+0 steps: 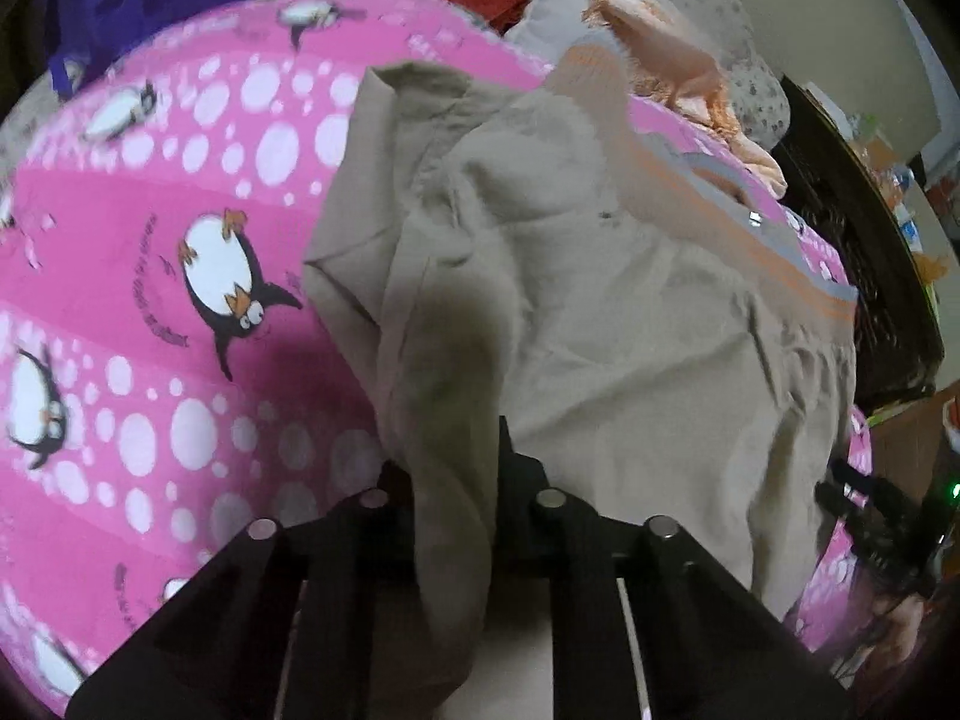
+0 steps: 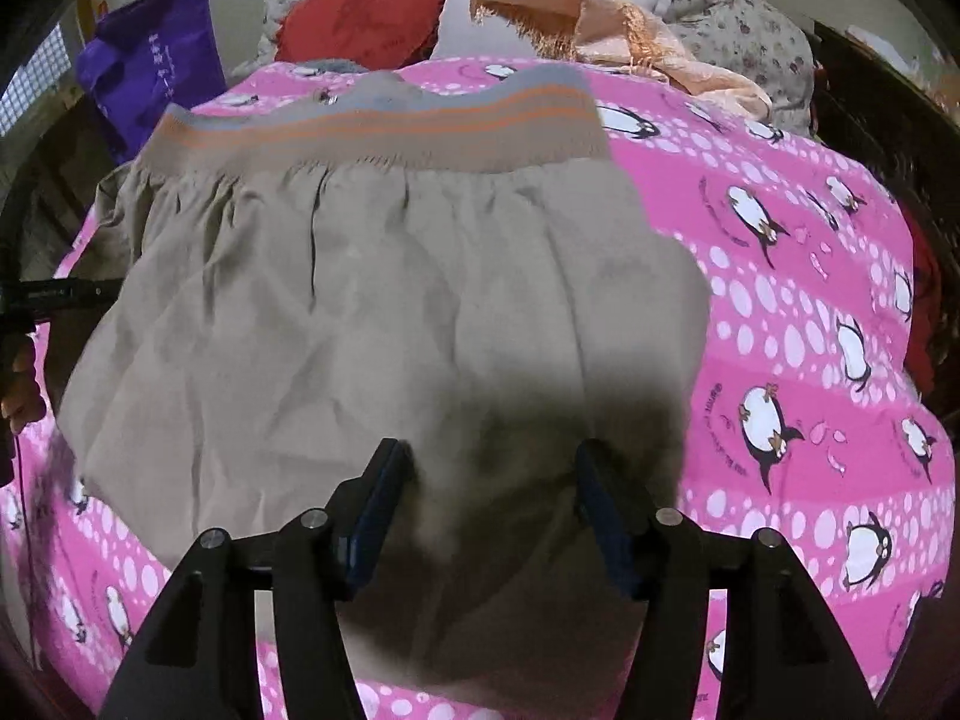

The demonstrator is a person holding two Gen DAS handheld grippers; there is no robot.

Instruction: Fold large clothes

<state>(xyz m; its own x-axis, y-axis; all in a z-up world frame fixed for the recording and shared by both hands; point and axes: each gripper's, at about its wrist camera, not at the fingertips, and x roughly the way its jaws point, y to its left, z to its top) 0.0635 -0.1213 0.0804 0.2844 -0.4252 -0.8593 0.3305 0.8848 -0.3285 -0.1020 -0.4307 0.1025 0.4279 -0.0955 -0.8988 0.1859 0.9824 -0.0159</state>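
Observation:
A large beige garment (image 2: 360,300) with a grey and orange striped waistband (image 2: 384,126) lies spread on a pink penguin blanket (image 2: 810,300). In the left wrist view its near edge is bunched into a raised fold (image 1: 450,420), and my left gripper (image 1: 456,480) is shut on that fold, with cloth hanging down between the fingers. The rest of the garment (image 1: 630,330) is rumpled beyond it. My right gripper (image 2: 492,474) is over the garment's near hem. Its jaws are open and beige cloth lies loose between the blue pads (image 2: 372,510).
At the bed's head lie a red cushion (image 2: 366,6), a grey pillow (image 2: 462,6) and a peach fringed cloth (image 2: 600,18). A purple bag (image 2: 156,60) hangs at the left. Dark wooden furniture (image 1: 870,270) stands beside the bed.

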